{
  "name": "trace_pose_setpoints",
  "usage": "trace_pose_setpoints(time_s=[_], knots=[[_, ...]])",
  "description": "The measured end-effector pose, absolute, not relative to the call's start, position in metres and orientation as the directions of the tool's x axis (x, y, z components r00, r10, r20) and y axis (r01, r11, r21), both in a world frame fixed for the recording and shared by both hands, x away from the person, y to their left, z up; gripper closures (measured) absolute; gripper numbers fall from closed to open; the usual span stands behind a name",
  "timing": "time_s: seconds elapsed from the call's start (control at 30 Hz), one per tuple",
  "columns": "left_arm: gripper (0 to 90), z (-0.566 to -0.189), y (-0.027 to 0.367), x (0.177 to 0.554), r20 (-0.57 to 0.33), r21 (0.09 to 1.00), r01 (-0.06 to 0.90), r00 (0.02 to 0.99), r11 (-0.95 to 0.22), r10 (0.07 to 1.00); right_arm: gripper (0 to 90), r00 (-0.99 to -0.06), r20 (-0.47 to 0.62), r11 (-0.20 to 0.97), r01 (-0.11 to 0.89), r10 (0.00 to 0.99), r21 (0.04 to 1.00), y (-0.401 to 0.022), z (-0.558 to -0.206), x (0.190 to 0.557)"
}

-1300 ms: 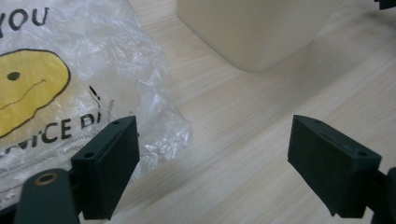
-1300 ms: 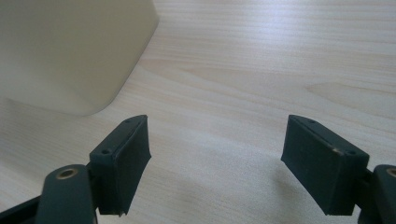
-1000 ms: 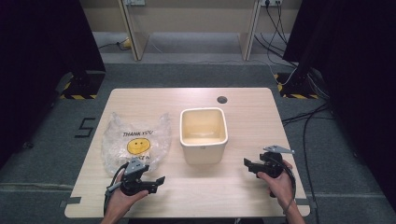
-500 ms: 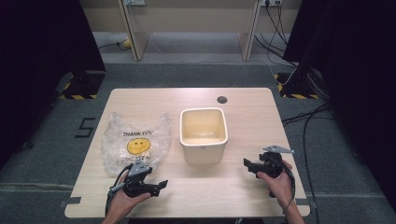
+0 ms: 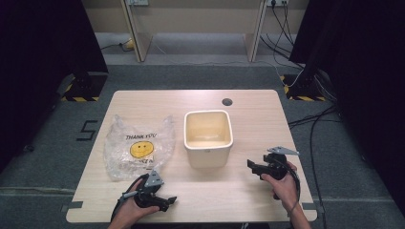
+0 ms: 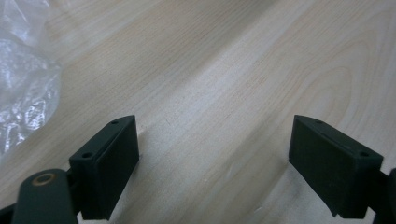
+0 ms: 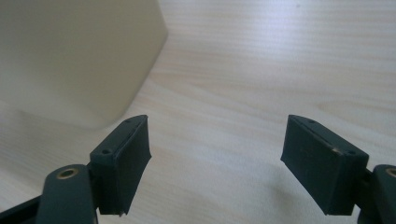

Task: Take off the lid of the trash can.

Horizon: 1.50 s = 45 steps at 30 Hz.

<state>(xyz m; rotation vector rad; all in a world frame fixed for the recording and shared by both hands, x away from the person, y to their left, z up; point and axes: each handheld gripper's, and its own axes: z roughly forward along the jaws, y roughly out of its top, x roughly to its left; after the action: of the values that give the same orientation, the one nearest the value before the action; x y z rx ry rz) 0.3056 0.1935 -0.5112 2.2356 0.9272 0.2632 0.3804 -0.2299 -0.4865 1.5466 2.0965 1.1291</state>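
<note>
At the far left of the table (image 5: 248, 98) I see the plastic bag (image 5: 138, 148). It is clear and crumpled, it lies flat on the wood, and it carries a yellow smiley face with the words "THANK YOU". Just in front of its near edge I have the left gripper (image 5: 165, 201), low over the table near the front edge. Its jaws stand wide apart with nothing between them, only bare wood. In the left gripper view the left gripper (image 6: 215, 163) has the bag (image 6: 25, 79) at the upper left, apart from the jaws.

In the middle stands the cream tub (image 5: 208, 137), upright, just beside the bag.

On the right side I hold the right gripper (image 5: 254, 166), which points toward the tub. In the right gripper view, the right gripper (image 7: 217, 158) is also wide open and holds nothing, and the tub (image 7: 70, 56) is near but not touching.
</note>
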Motion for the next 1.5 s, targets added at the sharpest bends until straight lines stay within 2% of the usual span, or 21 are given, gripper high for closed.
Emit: trace_pose_setpoints(time_s=[0.13, 0.77, 1.5], knots=[[14.9, -0.513, 0.191, 0.303, -0.018, 0.665, 0.504, 0.748, -0.551, 0.663, 23.5, -0.378, 0.210, 0.094, 0.646, 0.902, 0.757, -0.228, -0.475, 0.386], [10.8, -0.514, 0.191, 0.302, -0.021, 0.669, 0.499, 0.754, -0.551, 0.657, 24.5, -0.425, 0.204, 0.055, 0.522, 0.882, 0.851, -0.203, -0.395, 0.426], [10.2, -0.514, 0.190, 0.301, -0.021, 0.663, 0.502, 0.755, -0.556, 0.656, 28.2, -0.475, 0.153, 0.147, 0.535, 0.867, 0.832, -0.163, -0.380, 0.461]])
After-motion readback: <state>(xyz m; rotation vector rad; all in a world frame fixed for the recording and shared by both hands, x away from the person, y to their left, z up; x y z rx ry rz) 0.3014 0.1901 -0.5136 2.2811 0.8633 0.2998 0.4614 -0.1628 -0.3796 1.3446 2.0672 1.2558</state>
